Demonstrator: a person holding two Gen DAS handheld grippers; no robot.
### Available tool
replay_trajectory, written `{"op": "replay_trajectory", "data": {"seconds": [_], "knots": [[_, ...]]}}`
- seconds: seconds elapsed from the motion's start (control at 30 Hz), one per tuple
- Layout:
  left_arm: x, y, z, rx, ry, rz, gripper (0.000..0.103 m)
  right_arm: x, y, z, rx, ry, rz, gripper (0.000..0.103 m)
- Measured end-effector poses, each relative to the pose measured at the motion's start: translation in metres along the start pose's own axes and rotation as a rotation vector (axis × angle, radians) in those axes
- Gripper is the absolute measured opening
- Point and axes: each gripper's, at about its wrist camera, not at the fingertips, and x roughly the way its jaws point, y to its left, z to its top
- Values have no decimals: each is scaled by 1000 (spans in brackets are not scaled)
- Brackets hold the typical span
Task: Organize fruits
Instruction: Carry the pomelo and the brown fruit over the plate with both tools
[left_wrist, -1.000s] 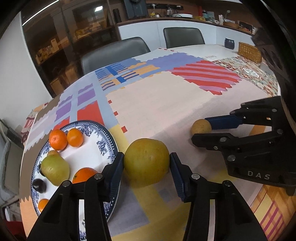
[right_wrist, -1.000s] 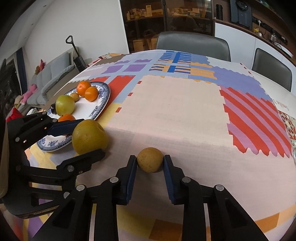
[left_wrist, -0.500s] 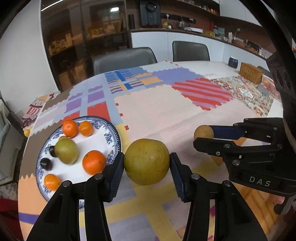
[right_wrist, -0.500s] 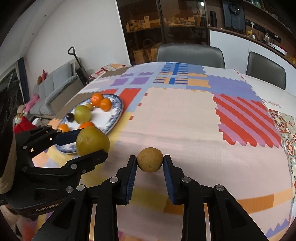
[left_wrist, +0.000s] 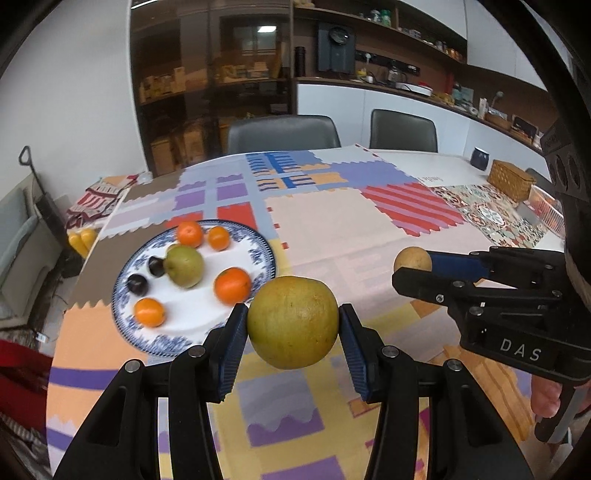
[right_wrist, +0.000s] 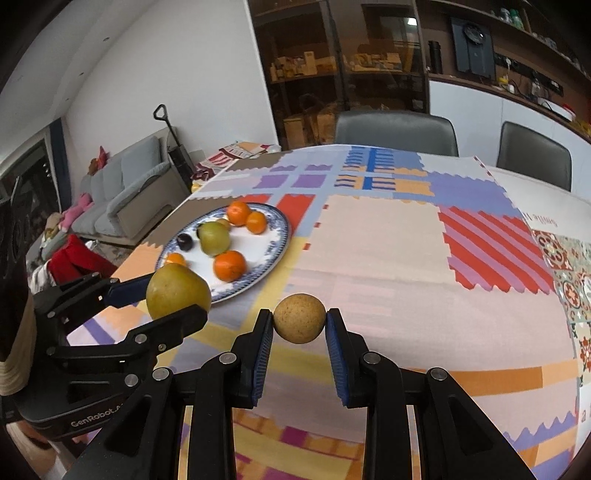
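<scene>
The plate (left_wrist: 264, 246) at ten o'clock in the left wrist view carries oranges (left_wrist: 232, 285), a pear (left_wrist: 184, 266) and two dark plums (left_wrist: 137, 285). The left gripper (left_wrist: 292, 328) is clamped on a big yellow-green fruit (left_wrist: 292, 326), lifted above the patchwork tablecloth (left_wrist: 332, 221). At three o'clock, the right gripper (right_wrist: 299, 325) is clamped on a small tan fruit (right_wrist: 299, 323), also held above the cloth.

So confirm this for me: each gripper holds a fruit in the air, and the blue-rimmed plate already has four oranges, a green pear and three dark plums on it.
Not quite: the plate shows two dark plums, not three, as the left wrist view shows. The rest stands: the left gripper holds a large yellow-green fruit, the right gripper holds a small tan fruit, and four oranges and a green pear lie on the plate.
</scene>
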Motion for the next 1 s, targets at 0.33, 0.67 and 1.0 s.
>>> {"op": "replay_trajectory", "data": {"seconds": [0.33, 0.67, 1.0], "knots": [[-36, 25, -11, -46, -41, 77, 49, -11, 36, 9, -58, -26, 26, 31], [-49, 56, -9, -94, -69, 135, 49, -7, 62, 31, -94, -59, 44, 31], [-31, 84, 4, -99, -71, 182, 49, 26, 71, 48, -102, -41, 57, 31]]}}
